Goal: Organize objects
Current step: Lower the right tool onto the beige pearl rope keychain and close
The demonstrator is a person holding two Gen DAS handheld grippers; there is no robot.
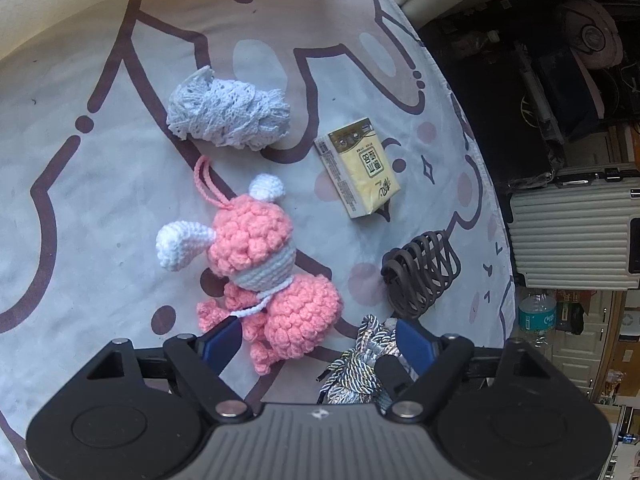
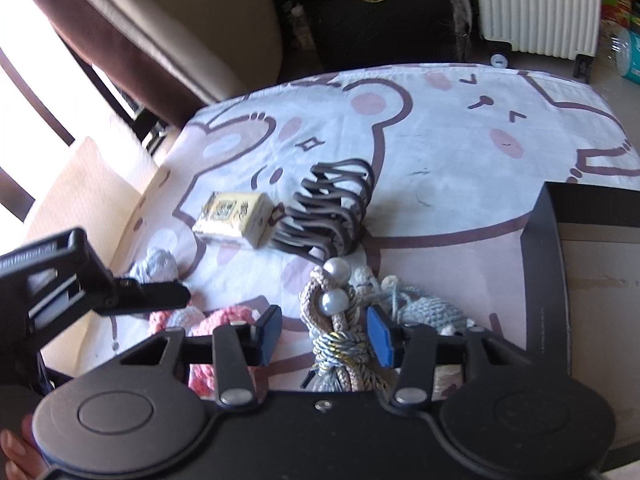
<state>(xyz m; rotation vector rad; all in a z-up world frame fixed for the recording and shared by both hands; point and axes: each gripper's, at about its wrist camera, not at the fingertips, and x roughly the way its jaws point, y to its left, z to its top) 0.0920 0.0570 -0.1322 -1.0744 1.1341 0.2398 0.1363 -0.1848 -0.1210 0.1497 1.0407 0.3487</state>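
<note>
— What sort of place is this?
— A home, a lived-in room. A cartoon-bear sheet [image 2: 440, 152] covers the surface, with a cushioned sofa [image 2: 168, 40] beside it.
— Anything else?
— A ribbed white suitcase [image 1: 576, 232] stands on the floor near a water bottle [image 1: 538, 314], pink headphones [image 1: 592, 36] lie on dark clutter, and a curtain [image 2: 52, 4] hangs by a bright window.

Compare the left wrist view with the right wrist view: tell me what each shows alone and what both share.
Left wrist only: the white lace bundle and the whole pink crocheted rabbit toy. Right wrist only: two pearl beads on the braided cord bundle, and a black-rimmed box. Both: the yellow tissue pack, brown wire coil rack and cartoon-print cloth.
</note>
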